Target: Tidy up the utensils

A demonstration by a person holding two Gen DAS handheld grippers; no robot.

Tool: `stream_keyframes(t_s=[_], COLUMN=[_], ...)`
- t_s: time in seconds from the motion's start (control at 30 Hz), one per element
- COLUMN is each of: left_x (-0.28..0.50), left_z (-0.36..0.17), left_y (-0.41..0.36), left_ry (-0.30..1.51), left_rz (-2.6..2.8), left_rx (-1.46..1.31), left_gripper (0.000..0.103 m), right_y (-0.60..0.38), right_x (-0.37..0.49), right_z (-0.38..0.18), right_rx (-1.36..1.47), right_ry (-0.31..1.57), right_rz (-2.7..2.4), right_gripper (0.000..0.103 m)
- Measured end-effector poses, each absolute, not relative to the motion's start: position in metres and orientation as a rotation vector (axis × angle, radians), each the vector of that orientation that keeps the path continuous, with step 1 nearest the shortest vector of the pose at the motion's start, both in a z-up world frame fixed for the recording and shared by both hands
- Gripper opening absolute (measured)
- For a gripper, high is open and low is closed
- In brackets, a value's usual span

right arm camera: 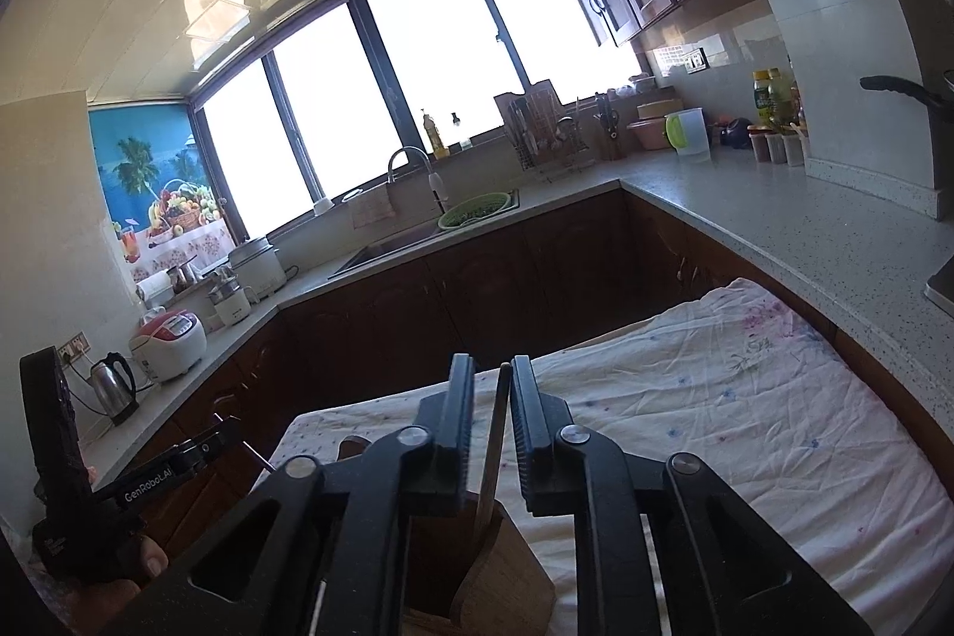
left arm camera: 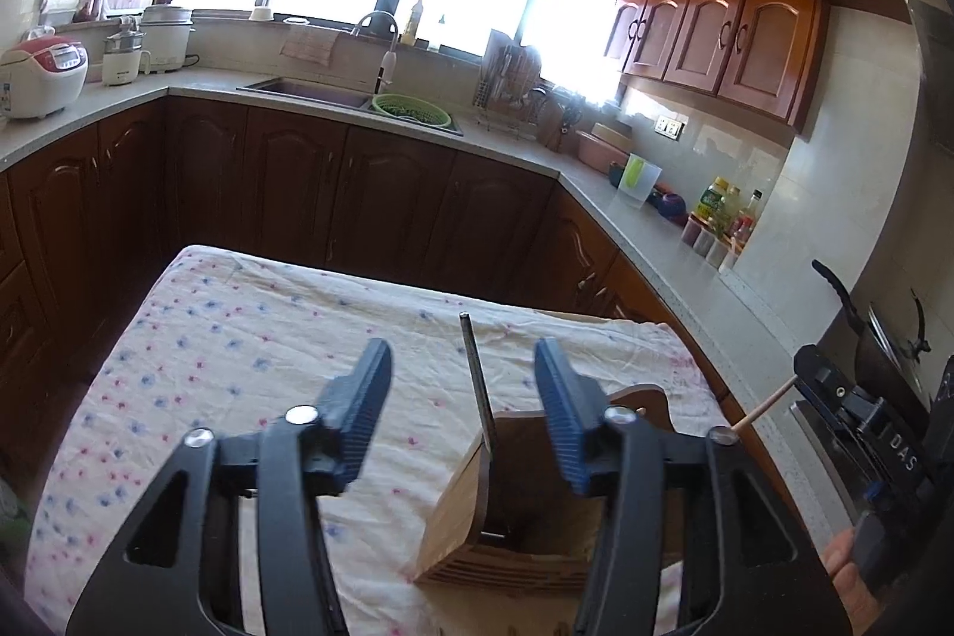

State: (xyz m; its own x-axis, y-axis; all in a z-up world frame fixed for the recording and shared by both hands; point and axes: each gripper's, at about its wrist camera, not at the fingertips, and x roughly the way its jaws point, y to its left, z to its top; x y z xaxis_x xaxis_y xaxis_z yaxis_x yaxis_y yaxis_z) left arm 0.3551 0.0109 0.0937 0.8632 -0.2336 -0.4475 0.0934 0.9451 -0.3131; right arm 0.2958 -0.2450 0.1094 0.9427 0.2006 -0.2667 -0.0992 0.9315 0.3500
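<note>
A wooden utensil holder stands on the floral-clothed table. A thin dark metal handle sticks up out of it. My left gripper is open, its blue-padded jaws wide on either side of that handle without touching it. In the right wrist view the holder sits just below my right gripper. A brown wooden stick rises from it between the narrowly parted jaws, close to the right pad, with a gap on its left. That gripper and the stick also show in the left wrist view.
An L-shaped counter runs behind and to the right of the table, carrying a sink, a green colander, a dish rack, cups and bottles. A stove with a pan sits at the right. Rice cookers stand at the left.
</note>
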Motion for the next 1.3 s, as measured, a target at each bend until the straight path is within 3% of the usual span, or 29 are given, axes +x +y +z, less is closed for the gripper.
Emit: stream_keyframes(t_s=[0.03,0.1,0.3,0.83,1.3], left_x=[0.350,0.341,0.304,0.199,0.164], left_z=[0.095,0.098,0.100,0.041,-0.022], left_y=[0.014,0.018,0.038,0.091,0.102], left_ry=[0.491,0.490,0.501,0.660,0.794], left_rz=[-0.170,-0.174,-0.139,-0.084,-0.086], left_rx=[-0.292,-0.286,-0.279,-0.315,-0.302], left_gripper=[0.062,0.063,0.077,0.078,0.078], right_y=[-0.246,-0.249,-0.262,-0.271,-0.254], right_x=[0.293,0.281,0.245,0.164,0.154], right_z=[0.111,0.117,0.128,0.060,0.005], right_rx=[0.345,0.353,0.369,0.369,0.360], right_ry=[0.298,0.260,0.218,0.389,0.558], right_rz=[0.161,0.168,0.168,0.195,0.248], right_gripper=[0.060,0.076,0.087,0.089,0.089])
